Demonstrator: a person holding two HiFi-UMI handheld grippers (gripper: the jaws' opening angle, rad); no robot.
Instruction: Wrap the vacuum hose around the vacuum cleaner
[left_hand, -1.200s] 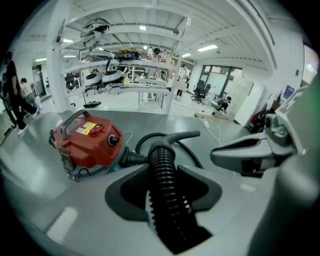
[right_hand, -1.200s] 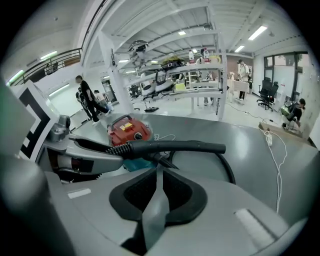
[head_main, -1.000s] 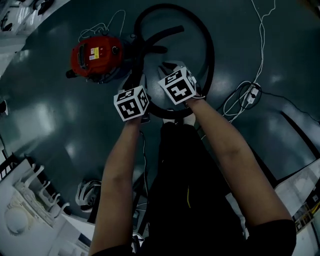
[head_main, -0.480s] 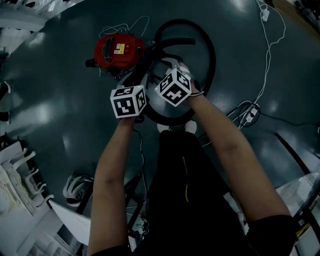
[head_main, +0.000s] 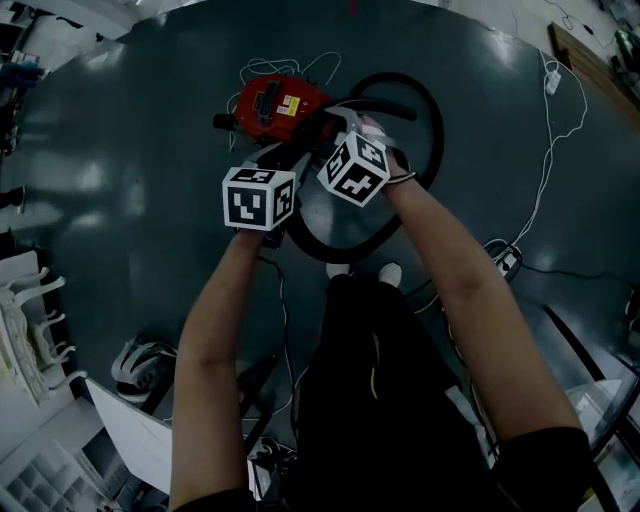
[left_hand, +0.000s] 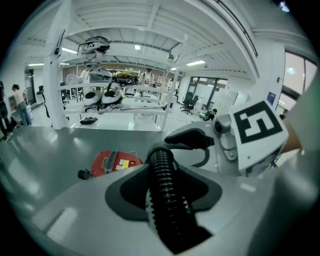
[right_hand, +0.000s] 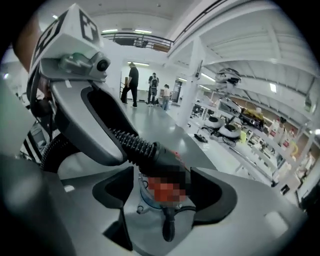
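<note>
Evidently mid-wrap: fingers of the left gripper (left_hand: 162, 185) grip the hose (head_main: 430, 120) near the red vacuum (head_main: 272, 105) on the floor. Fingers of the right gripper (right_hand: 165, 195) have just been opening, the hose end loose between them. Next, regrasp further along and loop it round the vacuum.

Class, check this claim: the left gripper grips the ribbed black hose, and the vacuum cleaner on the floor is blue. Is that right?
No. The vacuum cleaner is red, not blue; the head view shows it. The rest stands: the left gripper grips the ribbed black hose.
</note>
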